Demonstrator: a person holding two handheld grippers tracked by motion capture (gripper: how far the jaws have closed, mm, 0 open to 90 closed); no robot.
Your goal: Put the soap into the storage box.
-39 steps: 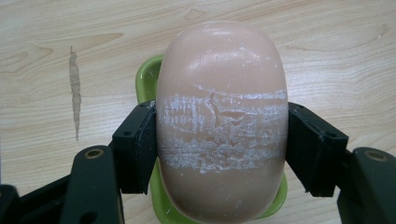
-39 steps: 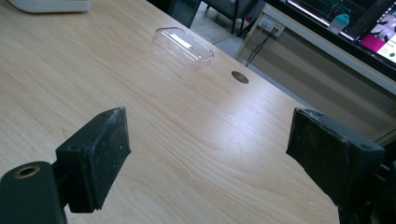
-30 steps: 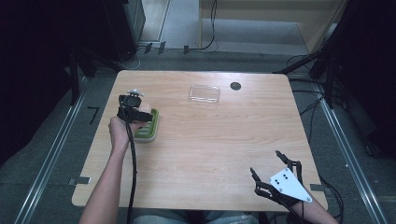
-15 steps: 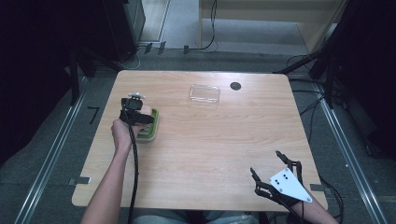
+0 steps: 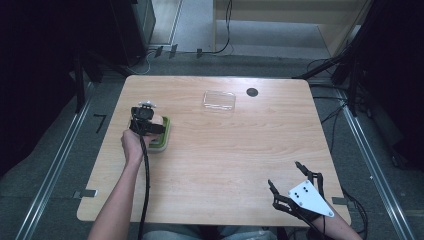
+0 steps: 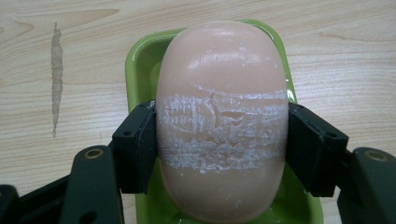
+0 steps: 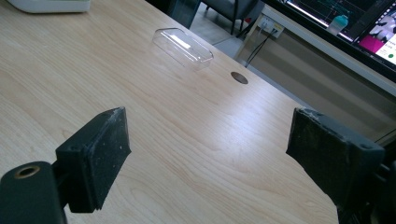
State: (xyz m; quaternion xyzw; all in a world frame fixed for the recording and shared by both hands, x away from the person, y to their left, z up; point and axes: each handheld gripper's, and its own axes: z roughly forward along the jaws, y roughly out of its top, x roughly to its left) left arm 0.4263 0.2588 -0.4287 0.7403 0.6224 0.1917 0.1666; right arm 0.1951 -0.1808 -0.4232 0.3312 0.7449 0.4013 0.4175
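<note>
The left gripper (image 6: 219,140) pinches a pink soap bar (image 6: 222,121) over its green dish (image 6: 140,60) on the tabletop (image 5: 225,150), right gripper (image 7: 210,158) fingers spread; the slick soap could slip free.

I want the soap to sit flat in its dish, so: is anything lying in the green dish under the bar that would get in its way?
Nothing visible does. The left gripper clamps the pink soap bar directly over the green dish, and the dish parts showing around the bar look bare. The floor under the bar is hidden.
</note>
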